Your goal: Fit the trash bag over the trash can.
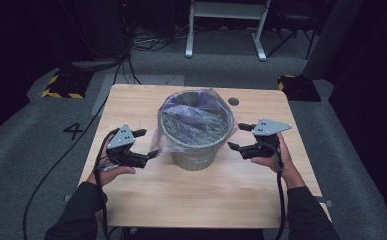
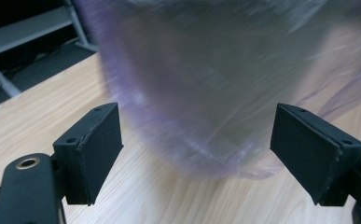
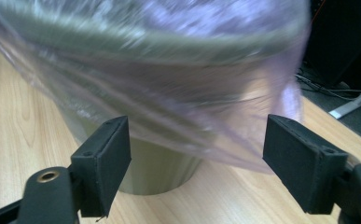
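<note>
Dim room, motion-blurred gripper views

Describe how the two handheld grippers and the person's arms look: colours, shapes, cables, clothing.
Both the left gripper and the right gripper are black, each with two blocky, flat-faced jaws. Each carries a grey three-cornered plate on top, dotted with small holes. A brass-coloured eyelet sits near the jaw base in both gripper views. A black cable trails back from each along the forearm. The person wears dark long sleeves.

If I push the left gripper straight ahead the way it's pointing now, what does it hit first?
Most likely the purple bag liner hanging down the outside of the bin; the left gripper, jaws open, faces it. Depth is blurred, so the gap is unclear.
</note>
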### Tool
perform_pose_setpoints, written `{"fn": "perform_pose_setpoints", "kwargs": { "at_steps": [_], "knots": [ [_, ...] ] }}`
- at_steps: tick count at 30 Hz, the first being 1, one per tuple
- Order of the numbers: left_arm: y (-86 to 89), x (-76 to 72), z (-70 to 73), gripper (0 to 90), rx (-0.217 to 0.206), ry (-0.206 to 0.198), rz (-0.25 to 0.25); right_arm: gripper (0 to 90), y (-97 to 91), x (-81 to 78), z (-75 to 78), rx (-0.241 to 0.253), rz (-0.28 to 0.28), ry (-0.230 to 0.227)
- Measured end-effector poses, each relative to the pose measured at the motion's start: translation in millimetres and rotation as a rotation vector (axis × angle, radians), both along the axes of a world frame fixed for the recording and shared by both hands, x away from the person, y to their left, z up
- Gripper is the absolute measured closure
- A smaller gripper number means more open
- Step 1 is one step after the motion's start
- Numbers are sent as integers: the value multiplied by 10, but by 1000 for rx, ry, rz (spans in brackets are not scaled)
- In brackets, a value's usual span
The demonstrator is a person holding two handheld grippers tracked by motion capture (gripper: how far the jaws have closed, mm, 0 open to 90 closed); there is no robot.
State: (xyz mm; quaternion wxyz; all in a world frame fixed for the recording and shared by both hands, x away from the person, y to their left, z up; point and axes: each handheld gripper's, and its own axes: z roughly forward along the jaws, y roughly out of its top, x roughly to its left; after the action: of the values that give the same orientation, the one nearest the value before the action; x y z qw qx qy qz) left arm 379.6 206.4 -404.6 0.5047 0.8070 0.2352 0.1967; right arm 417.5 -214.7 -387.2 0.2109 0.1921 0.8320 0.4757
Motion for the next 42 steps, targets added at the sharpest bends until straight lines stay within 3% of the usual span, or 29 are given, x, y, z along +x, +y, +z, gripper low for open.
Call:
{"fn": "perform_pose_setpoints", "kwargs": {
  "at_steps": [4, 6, 8, 10, 11, 12, 16, 19, 21, 23, 27, 31, 36, 42],
  "knots": [
    [-124, 34, -20, 154, 22, -1, -12, 226, 101, 37, -133, -21, -1, 45],
    [-153, 55, -27, 167, 38, -2, -5, 265, 130, 55, -185, -24, -19, 22],
    [-163, 67, -30, 288, 53, -14, 13, 303, 153, 68, -204, -34, -11, 28],
    [-170, 91, -38, 451, 80, -14, 35, 518, 171, 61, -222, -43, 20, 17],
    [-170, 96, -43, 548, 90, -18, 42, 568, 181, 53, -229, -48, 25, 11],
    [-166, 98, -47, 647, 95, -27, 36, 673, 191, 49, -234, -59, 36, 11],
    [-159, 95, -67, 880, 112, -44, 32, 895, 204, 4, -255, -74, 61, -11],
    [-172, 97, -114, 898, 130, -32, 13, 900, 205, -16, -282, -94, 69, -12],
    [-194, 95, -166, 898, 145, -17, -9, 900, 205, -16, -313, -108, 77, 12],
    [-247, 83, -239, 899, 204, -7, -29, 900, 197, -19, -352, -123, 78, 33],
    [-294, 87, -368, 899, 248, 21, -31, 900, 167, -16, -413, -157, 75, 63],
    [-281, 121, -486, 899, 244, 59, -20, 900, 150, 10, -557, -193, 66, 112],
    [-284, 182, -636, 899, 272, 93, -9, 900, 138, 85, -764, -251, 47, 177],
    [-295, 246, -749, 898, 291, 115, 15, 900, 104, 165, -877, -243, 25, 232]
  ]
}}
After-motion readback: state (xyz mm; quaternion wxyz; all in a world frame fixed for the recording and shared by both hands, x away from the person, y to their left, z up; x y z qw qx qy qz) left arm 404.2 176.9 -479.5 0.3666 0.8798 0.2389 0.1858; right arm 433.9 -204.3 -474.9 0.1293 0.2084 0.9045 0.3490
